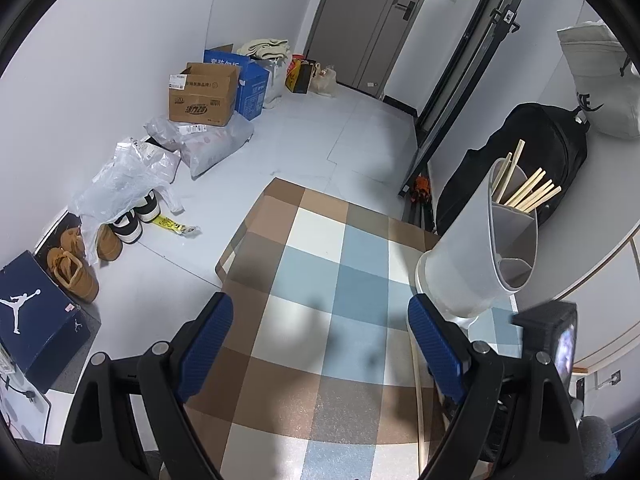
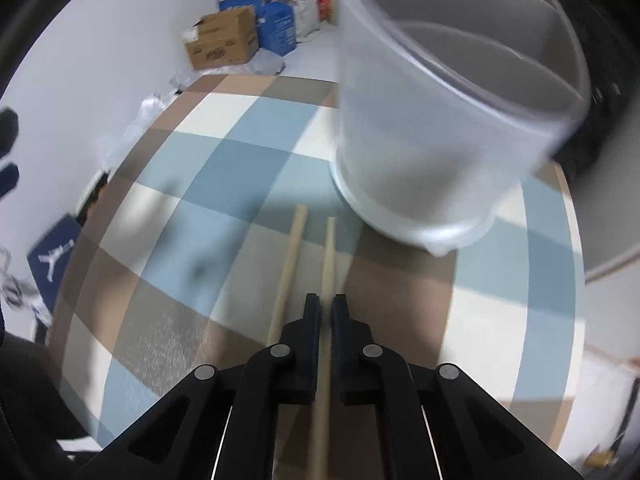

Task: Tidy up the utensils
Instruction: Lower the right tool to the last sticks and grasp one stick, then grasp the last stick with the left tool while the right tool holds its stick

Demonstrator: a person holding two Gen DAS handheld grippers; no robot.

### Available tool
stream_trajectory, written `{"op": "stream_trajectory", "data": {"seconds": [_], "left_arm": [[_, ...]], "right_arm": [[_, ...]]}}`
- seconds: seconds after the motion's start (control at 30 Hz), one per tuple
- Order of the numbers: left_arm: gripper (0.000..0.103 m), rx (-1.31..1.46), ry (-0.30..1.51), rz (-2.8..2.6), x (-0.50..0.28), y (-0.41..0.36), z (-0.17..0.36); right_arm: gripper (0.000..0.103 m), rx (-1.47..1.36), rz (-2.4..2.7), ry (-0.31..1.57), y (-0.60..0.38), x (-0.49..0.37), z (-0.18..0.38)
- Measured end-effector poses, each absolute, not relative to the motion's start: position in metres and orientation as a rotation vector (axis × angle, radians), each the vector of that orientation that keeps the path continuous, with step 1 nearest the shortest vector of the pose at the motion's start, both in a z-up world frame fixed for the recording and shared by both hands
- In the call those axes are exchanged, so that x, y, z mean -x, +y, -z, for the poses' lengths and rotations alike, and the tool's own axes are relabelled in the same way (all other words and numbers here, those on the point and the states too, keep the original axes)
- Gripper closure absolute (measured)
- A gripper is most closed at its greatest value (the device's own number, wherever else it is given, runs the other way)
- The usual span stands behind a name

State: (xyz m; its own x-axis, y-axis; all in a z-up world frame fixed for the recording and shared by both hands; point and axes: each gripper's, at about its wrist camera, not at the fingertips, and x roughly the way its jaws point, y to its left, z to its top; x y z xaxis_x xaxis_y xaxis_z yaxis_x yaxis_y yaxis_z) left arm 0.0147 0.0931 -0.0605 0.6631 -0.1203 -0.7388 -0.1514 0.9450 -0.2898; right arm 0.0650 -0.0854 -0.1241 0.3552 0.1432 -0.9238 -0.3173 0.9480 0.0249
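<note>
A white divided utensil holder (image 1: 476,256) stands on the checked tablecloth (image 1: 304,280), right of my left gripper (image 1: 320,340). Several wooden chopsticks (image 1: 528,192) stick out of its far compartment; the near compartment looks empty. My left gripper is open and empty over the cloth. In the right wrist view my right gripper (image 2: 326,300) is shut on a wooden chopstick (image 2: 329,248), pointing toward the holder (image 2: 432,128), which is close ahead and blurred. A second chopstick (image 2: 290,256) lies on the cloth (image 2: 192,208) just left of the held one.
A black backpack (image 1: 552,152) and a white bag (image 1: 600,80) sit behind the holder. Cardboard and blue boxes (image 1: 208,92), plastic bags (image 1: 132,176), shoes (image 1: 76,264) and a shoe box (image 1: 36,312) lie on the floor to the left. The table's far edge (image 1: 280,188) is ahead.
</note>
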Motion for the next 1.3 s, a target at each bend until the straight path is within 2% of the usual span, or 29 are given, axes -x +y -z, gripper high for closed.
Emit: {"op": "stream_trajectory", "data": {"seconds": [0.27, 0.37, 0.5, 0.63, 0.67, 0.73, 0.8, 0.93, 1.1, 1.3], "left_arm": [[0.017, 0.317, 0.862, 0.001, -0.016, 0.086, 0.061], [0.017, 0.301, 0.868, 0.003, -0.016, 0.084, 0.063], [0.017, 0.296, 0.884, -0.004, -0.016, 0.085, 0.067], [0.017, 0.290, 0.901, -0.012, -0.019, 0.085, 0.071], [0.017, 0.289, 0.906, -0.013, -0.020, 0.085, 0.072], [0.017, 0.286, 0.911, -0.012, -0.021, 0.084, 0.073], [0.017, 0.279, 0.919, -0.011, -0.022, 0.081, 0.075], [0.017, 0.272, 0.954, 0.017, -0.026, 0.073, 0.083], [0.017, 0.261, 1.087, 0.106, -0.037, 0.050, 0.099], [0.017, 0.151, 1.128, 0.157, -0.047, 0.015, 0.097]], "right_arm": [[0.097, 0.002, -0.281, 1.248, -0.112, -0.057, 0.122], [0.097, 0.025, -0.285, 1.239, -0.106, -0.066, 0.122], [0.088, 0.066, -0.299, 1.222, -0.094, -0.080, 0.125], [0.088, 0.113, -0.310, 1.201, -0.087, -0.090, 0.126], [0.088, 0.119, -0.313, 1.197, -0.086, -0.090, 0.126], [0.099, 0.120, -0.311, 1.193, -0.087, -0.091, 0.126], [0.100, 0.093, -0.323, 1.195, -0.091, -0.093, 0.126], [0.100, 0.046, -0.348, 1.132, -0.104, -0.086, 0.109], [0.100, -0.057, -0.385, 1.010, -0.132, -0.070, 0.066], [0.100, -0.184, -0.403, 0.886, -0.184, -0.052, 0.027]]}}
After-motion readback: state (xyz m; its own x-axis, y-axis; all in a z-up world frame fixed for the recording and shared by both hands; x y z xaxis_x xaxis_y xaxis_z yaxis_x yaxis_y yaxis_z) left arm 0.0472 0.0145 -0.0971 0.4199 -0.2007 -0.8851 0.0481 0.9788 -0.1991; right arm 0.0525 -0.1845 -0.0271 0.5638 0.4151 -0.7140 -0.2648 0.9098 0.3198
